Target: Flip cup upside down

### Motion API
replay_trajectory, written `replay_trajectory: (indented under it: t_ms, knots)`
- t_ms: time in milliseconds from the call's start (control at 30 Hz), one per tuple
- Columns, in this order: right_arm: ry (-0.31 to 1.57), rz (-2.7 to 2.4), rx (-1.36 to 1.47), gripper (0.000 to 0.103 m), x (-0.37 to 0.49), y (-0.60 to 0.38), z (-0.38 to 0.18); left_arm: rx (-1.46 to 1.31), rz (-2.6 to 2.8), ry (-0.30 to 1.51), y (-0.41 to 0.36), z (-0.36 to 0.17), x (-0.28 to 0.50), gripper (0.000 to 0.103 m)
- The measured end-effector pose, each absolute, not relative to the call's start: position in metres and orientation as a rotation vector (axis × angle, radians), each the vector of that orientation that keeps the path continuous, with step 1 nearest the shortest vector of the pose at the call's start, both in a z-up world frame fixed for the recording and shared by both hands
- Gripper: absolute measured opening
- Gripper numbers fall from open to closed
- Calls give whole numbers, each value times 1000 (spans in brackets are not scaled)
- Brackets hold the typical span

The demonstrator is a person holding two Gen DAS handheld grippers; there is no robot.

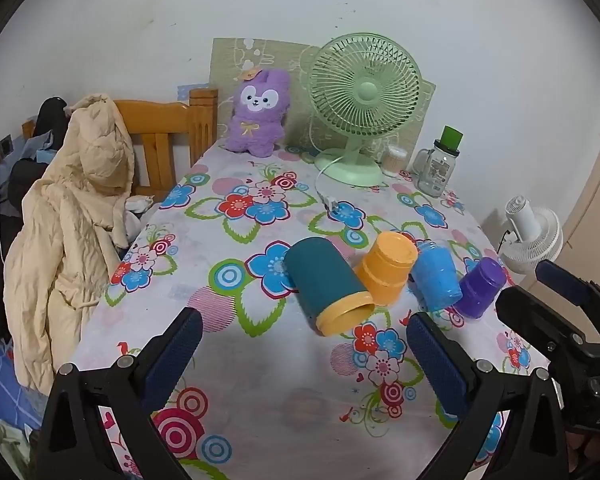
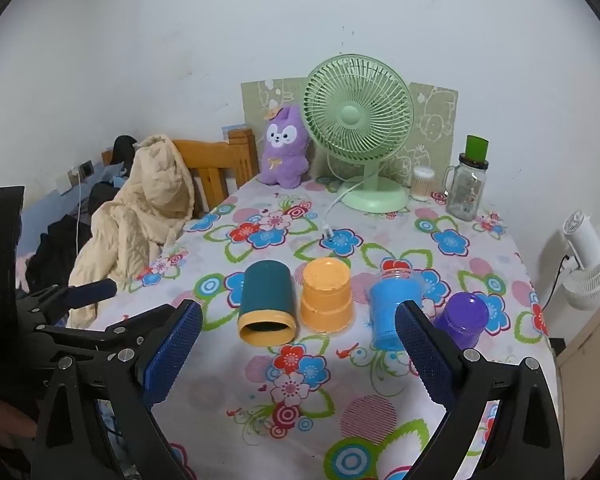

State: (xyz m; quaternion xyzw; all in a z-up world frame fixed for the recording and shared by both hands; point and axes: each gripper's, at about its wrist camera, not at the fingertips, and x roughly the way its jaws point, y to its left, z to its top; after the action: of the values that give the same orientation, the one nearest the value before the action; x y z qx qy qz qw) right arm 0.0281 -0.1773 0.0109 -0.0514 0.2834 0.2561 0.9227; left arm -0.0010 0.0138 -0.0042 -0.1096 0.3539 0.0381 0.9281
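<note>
A teal cup with a yellow rim (image 1: 326, 284) (image 2: 266, 304) lies on its side on the flowered tablecloth, mouth toward me. To its right stand an orange cup (image 1: 384, 268) (image 2: 326, 296), a blue cup (image 1: 438, 276) (image 2: 392, 312) and a purple cup (image 1: 480, 286) (image 2: 462, 318), all upside down. My left gripper (image 1: 304, 340) is open and empty, just short of the teal cup. My right gripper (image 2: 298, 332) is open and empty, its span facing the teal and orange cups. The right gripper shows at the right edge of the left wrist view (image 1: 560, 312); the left gripper shows at the left of the right wrist view (image 2: 80, 304).
At the table's back stand a purple plush toy (image 1: 258, 120), a green desk fan (image 1: 360, 100) with its white cord (image 1: 326, 196), a small jar (image 1: 394, 160) and a glass jar with a green lid (image 1: 438, 164). A wooden chair with a beige coat (image 1: 76, 216) stands left. A white fan (image 1: 532, 236) stands right.
</note>
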Motion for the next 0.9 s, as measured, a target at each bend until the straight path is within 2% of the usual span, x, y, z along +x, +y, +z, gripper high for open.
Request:
replay_trajectory:
  t_ms: [900]
  knots:
    - [595, 545, -128, 98, 30, -165, 12, -240, 84, 730, 25, -9, -3, 103]
